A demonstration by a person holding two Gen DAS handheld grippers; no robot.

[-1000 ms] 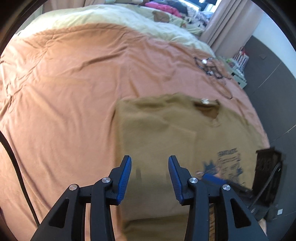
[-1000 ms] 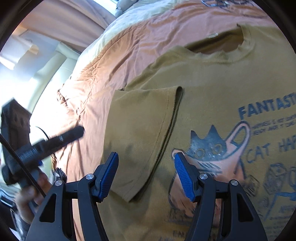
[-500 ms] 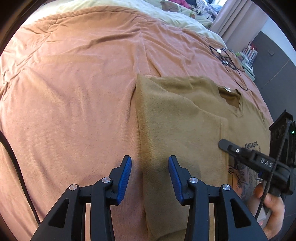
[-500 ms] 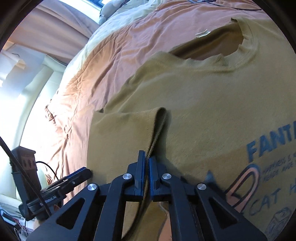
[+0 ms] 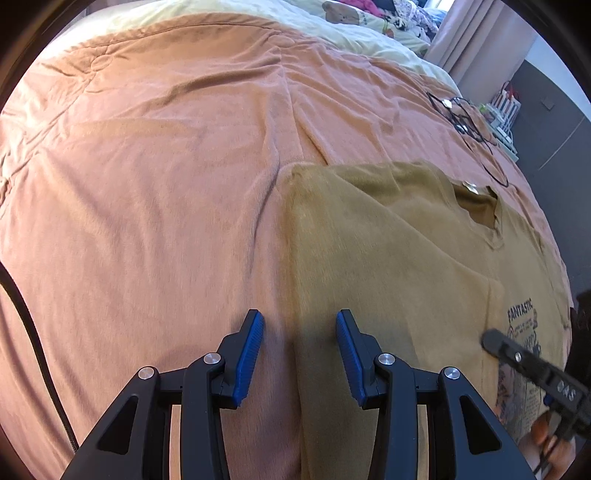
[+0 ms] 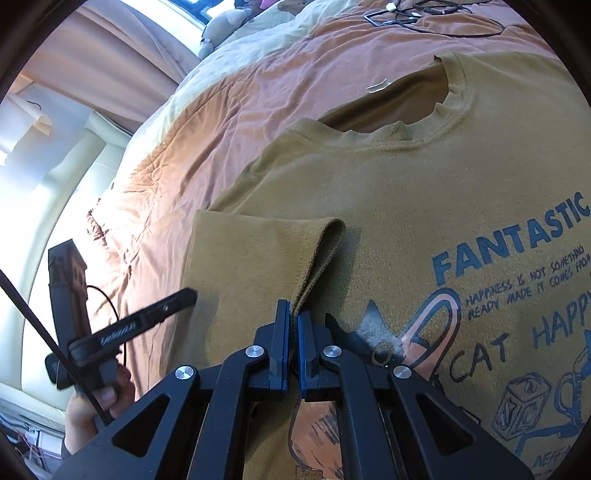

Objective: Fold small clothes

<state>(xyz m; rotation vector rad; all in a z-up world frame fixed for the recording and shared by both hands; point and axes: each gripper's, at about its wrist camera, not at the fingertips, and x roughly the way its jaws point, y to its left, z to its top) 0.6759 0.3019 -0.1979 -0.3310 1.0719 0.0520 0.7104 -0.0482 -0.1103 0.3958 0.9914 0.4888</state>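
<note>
Rumpled orange bedspread covers nearly the whole bed, with a pale yellow blanket beyond it and pinkish curtains at the far end of the room. One mustard T-shirt lies face up on that bedspread, its blue "FANTASTIC" cat print showing and its neck opening toward the blanket. One sleeve is folded in over the shirt's chest. Two tongs are at work. The right tongs are pinched tight on the hem of that sleeve, beside the print. The left tongs hang with their blue pads wide apart, straddling the shirt's folded side edge, gripping nothing. A tangle of black cables rests on the bedspread past the shirt's collar, toward the curtains.
</note>
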